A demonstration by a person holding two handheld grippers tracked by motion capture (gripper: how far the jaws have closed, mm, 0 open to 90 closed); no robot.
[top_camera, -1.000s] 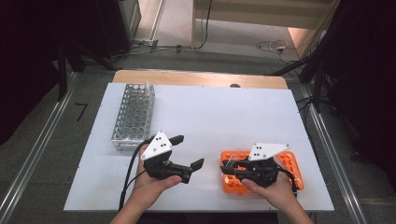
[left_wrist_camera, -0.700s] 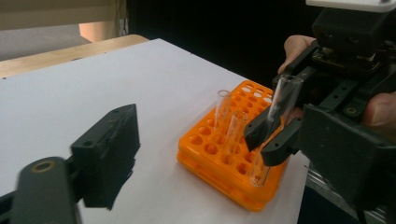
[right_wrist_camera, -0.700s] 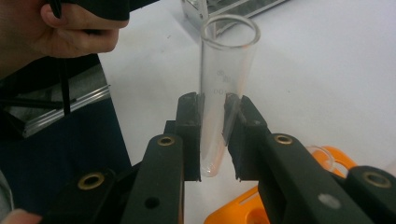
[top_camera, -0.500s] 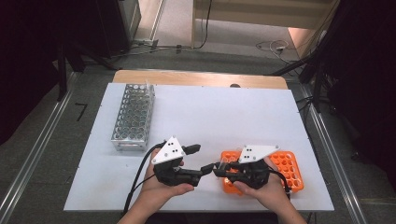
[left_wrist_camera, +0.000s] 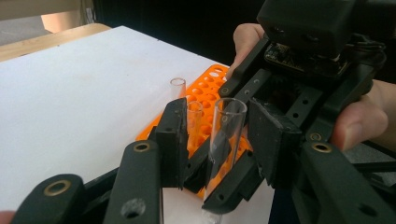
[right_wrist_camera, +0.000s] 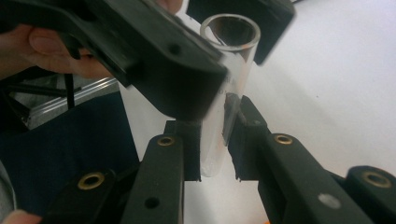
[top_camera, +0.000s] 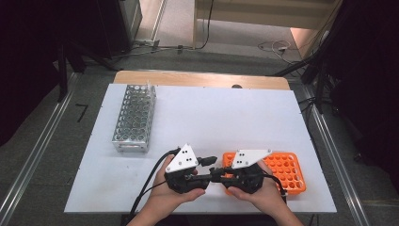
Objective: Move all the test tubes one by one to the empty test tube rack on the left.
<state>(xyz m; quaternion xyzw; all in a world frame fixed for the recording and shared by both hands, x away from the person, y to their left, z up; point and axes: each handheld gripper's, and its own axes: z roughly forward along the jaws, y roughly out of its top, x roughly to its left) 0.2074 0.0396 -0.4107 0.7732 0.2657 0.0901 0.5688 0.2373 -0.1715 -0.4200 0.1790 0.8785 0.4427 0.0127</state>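
The right gripper (right_wrist_camera: 212, 135) is clamping a clear glass tube (right_wrist_camera: 224, 88) low on its wall, holding it upright just off the near-left end of the orange rack (top_camera: 287, 169). The left gripper (left_wrist_camera: 217, 140) has just been closing around the tube's upper part, with its 2 pads not yet pressing. The tube is looking light, stiff, slick and breakable, so a gentle squeeze on the straight wall below the rim is seeming safest.

Metal perforated rack (top_camera: 134, 117) stood far left on white bench (top_camera: 226, 117), wooden edge strip (top_camera: 202, 78) lay behind.
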